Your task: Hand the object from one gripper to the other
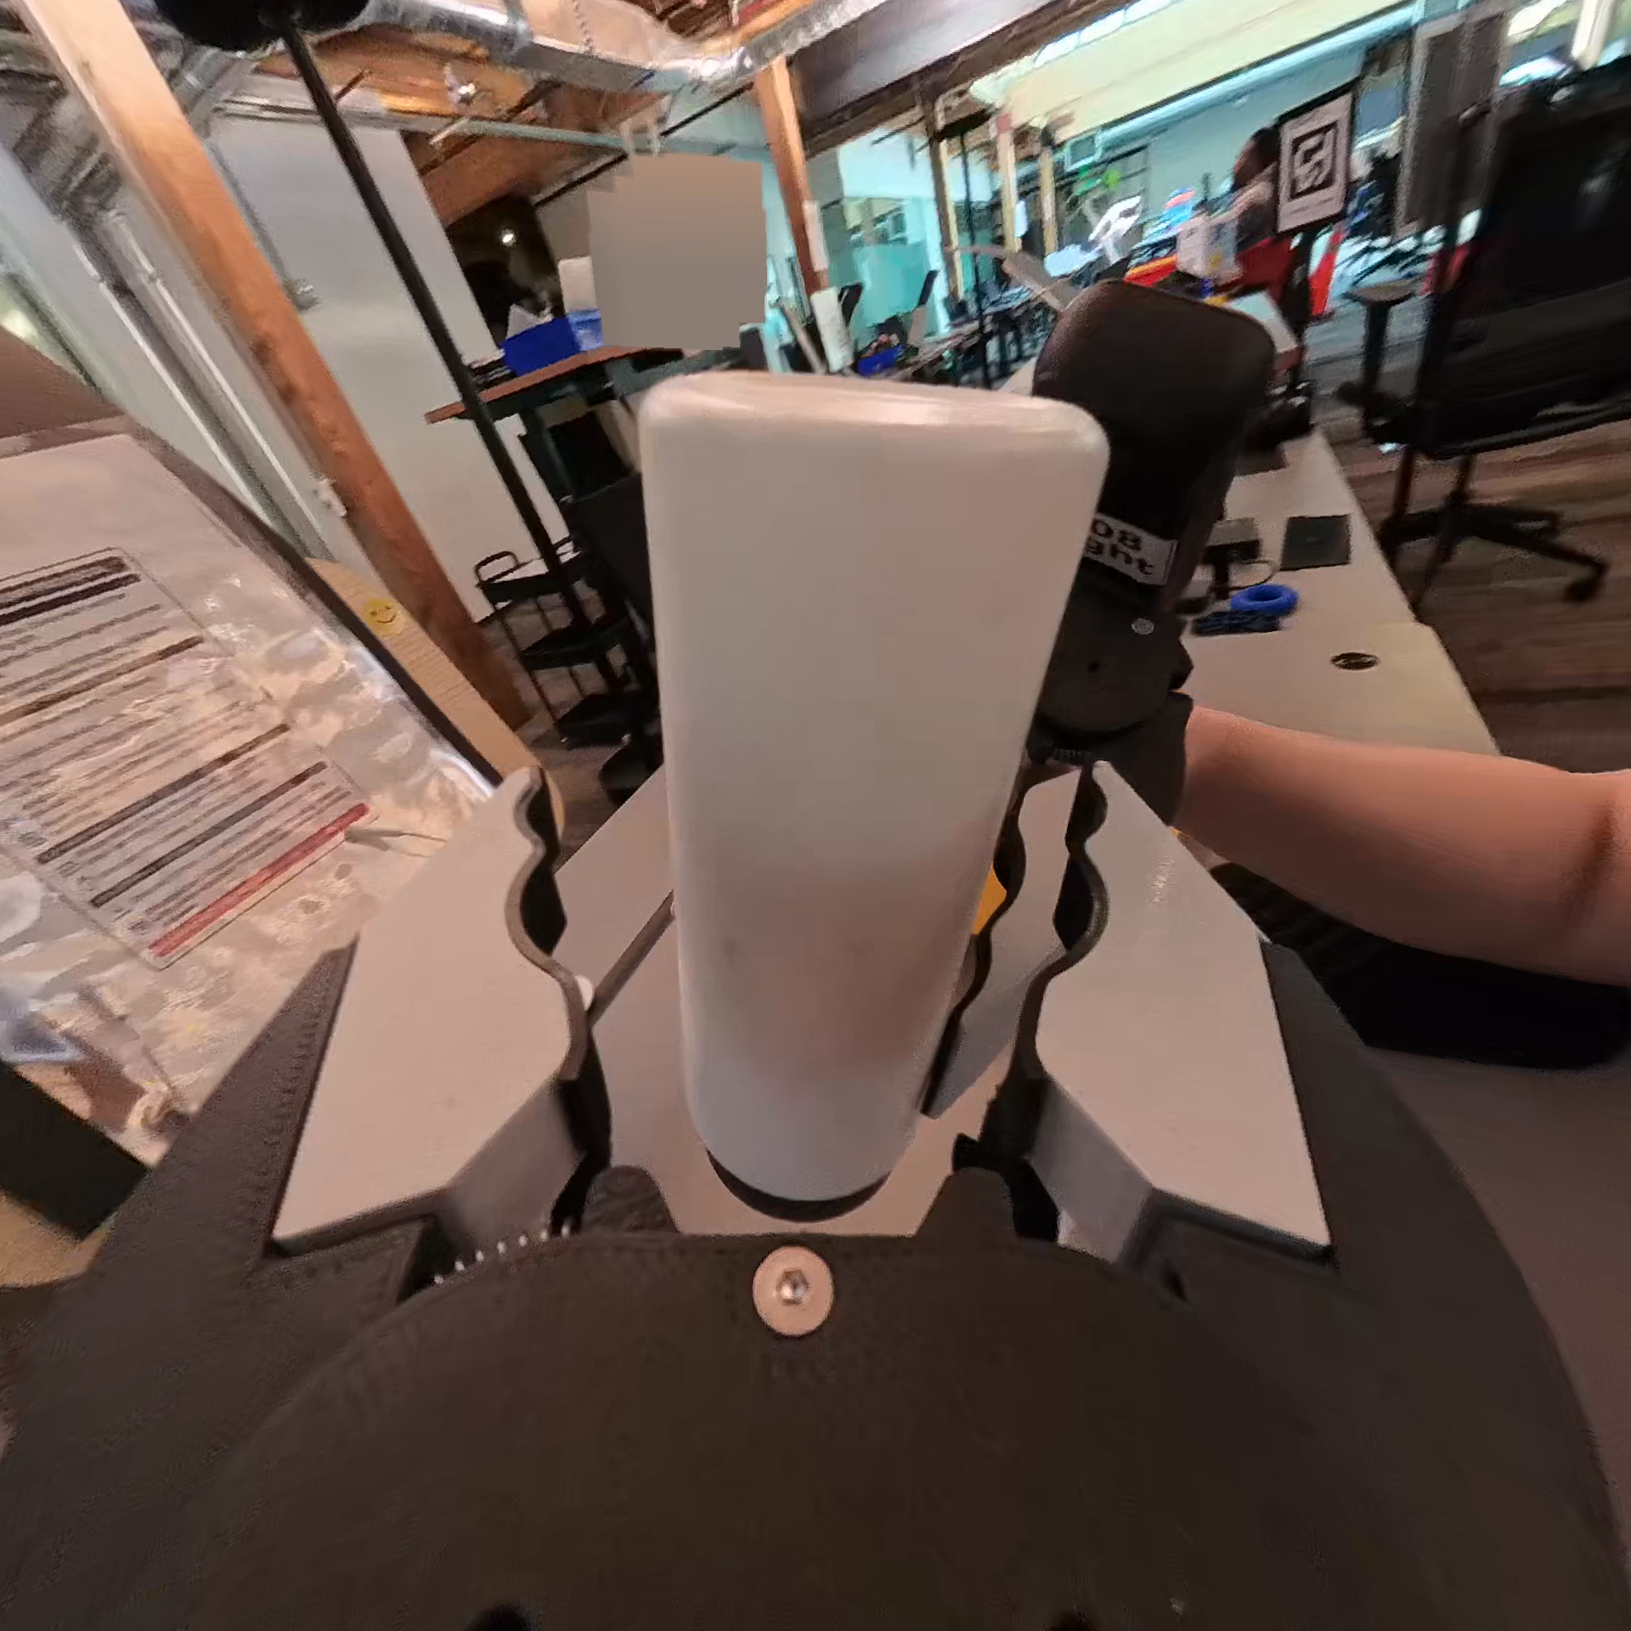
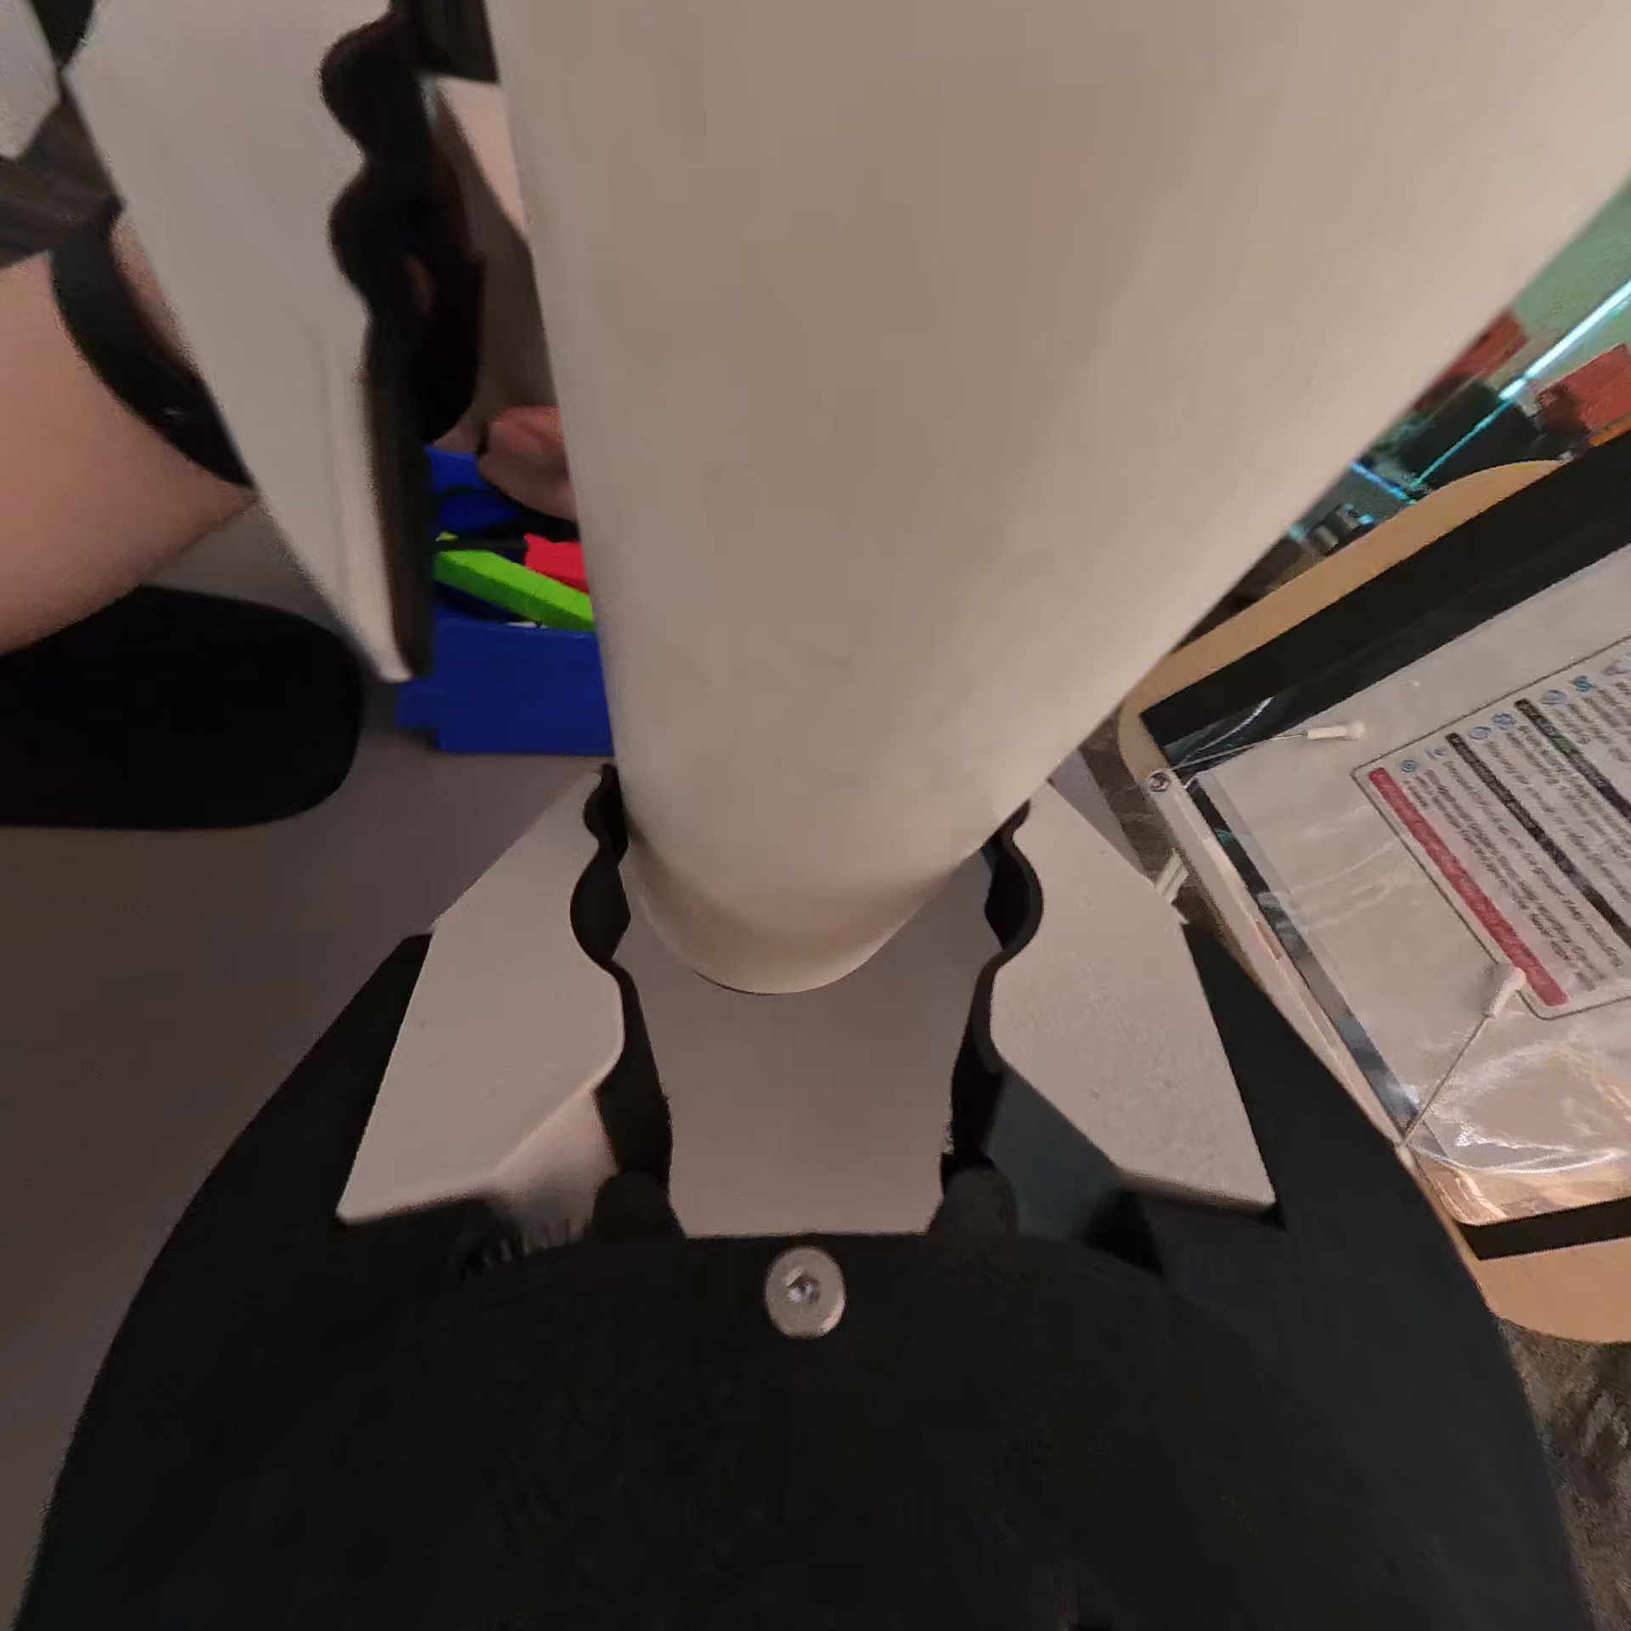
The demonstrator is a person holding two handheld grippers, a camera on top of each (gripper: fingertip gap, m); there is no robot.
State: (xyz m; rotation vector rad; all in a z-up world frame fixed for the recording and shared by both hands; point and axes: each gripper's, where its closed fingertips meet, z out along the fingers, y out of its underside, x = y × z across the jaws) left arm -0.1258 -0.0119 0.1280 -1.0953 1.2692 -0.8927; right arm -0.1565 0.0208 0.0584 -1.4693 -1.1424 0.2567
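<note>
A tall white cylinder with a rounded end (image 1: 847,750) is held in the air between both grippers. My left gripper (image 1: 812,794) is open: its grey fingers (image 1: 441,1015) stand on either side of the cylinder with gaps. My right gripper (image 2: 812,816) is shut on the cylinder's rounded end (image 2: 794,529), both fingertips touching it. In the left wrist view the right gripper's black body (image 1: 1147,494) shows behind and right of the cylinder, held by a hand. One left finger (image 2: 229,309) shows at the upper left of the right wrist view.
A grey table (image 1: 1324,680) lies below. A blue bin of coloured parts (image 2: 512,697) sits on it. A clear-topped case with a printed sheet (image 2: 1412,883) stands at the side, also in the left wrist view (image 1: 176,750). Office chairs (image 1: 1518,397) stand to the right. The grippers' ends are close to 7 centimetres from one another.
</note>
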